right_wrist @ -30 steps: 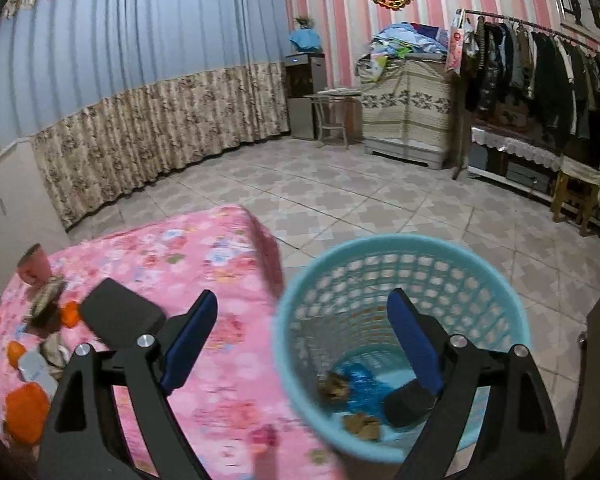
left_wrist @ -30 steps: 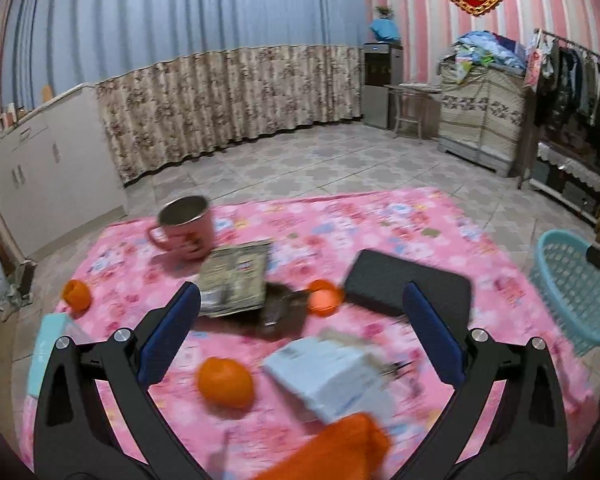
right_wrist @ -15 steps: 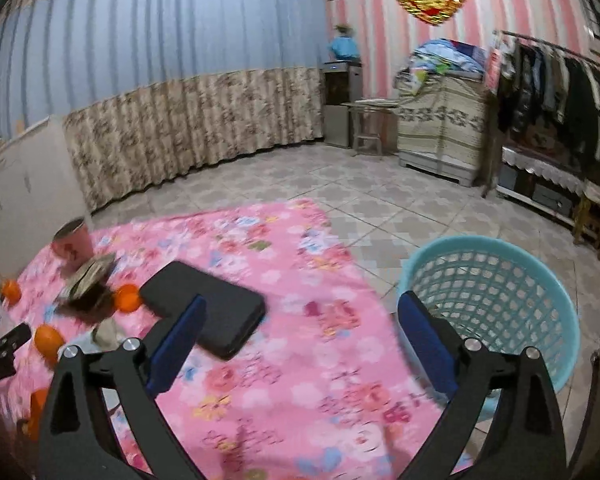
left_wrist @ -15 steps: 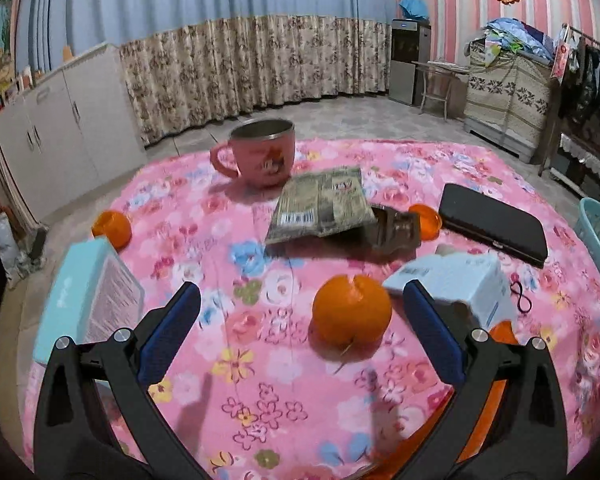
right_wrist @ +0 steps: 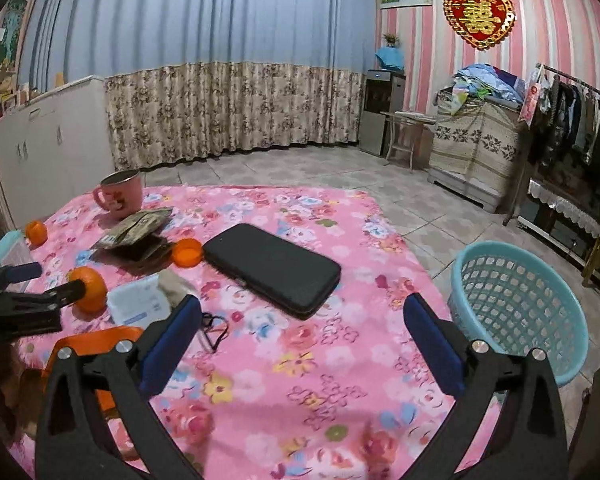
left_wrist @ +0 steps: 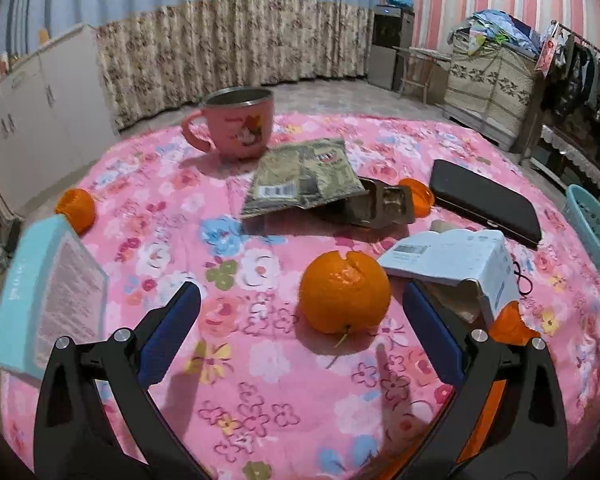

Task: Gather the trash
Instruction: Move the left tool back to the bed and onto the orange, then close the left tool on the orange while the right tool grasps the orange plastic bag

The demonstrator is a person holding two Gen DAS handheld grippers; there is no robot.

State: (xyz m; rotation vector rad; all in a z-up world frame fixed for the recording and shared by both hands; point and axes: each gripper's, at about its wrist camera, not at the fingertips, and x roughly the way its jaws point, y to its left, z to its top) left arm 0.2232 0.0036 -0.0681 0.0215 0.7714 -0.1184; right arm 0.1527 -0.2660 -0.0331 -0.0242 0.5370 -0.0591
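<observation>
On the pink flowered tablecloth (left_wrist: 260, 380) lie a crumpled snack wrapper (left_wrist: 306, 176), a brown plastic tray (left_wrist: 384, 204), a torn white carton (left_wrist: 452, 256) and a piece of orange peel (left_wrist: 418, 196). My left gripper (left_wrist: 302, 296) is open and low over the cloth. A whole orange (left_wrist: 345, 297) stands just ahead between its fingers, untouched. My right gripper (right_wrist: 302, 312) hovers over the cloth with its jaws opening and nothing between them. The teal trash basket (right_wrist: 516, 300) stands on the floor to its right.
A black case (right_wrist: 272, 264), a pink mug (left_wrist: 238, 126), a teal box (left_wrist: 48, 292) and a second orange (left_wrist: 76, 208) also sit on the table. A black cord (right_wrist: 214, 328) lies near the right gripper's left finger. Furniture and a clothes rack line the far wall.
My left gripper came down and closer to the table, so the orange now sits between its fingers. My right gripper swung left from over the basket to over the table, its jaws widening.
</observation>
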